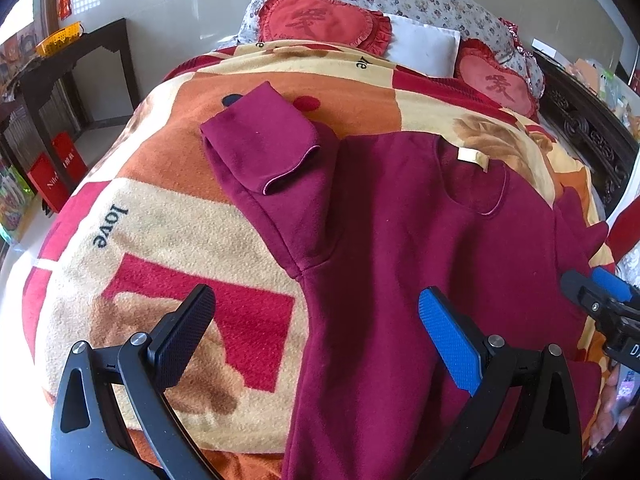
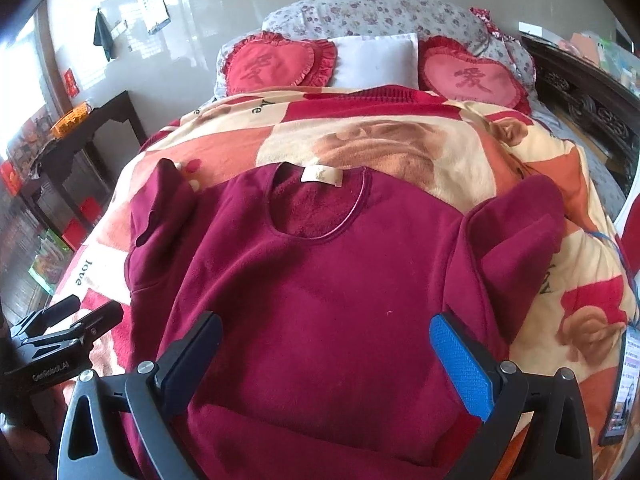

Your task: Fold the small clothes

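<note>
- A dark maroon long-sleeved fleece top lies face up on the bed, spread over a red, orange and cream patterned blanket, neckline toward the pillow end, hem at the near edge.
- It looks soft, light and floppy; a pinch at a sleeve cuff or shoulder seam should hold well.
- Both sleeves lie bent upward beside the body.
- The left hand-held gripper hovers wide apart over the top's left side seam, holding nothing.
- The right hand-held gripper is likewise spread wide above the chest, empty.
</note>
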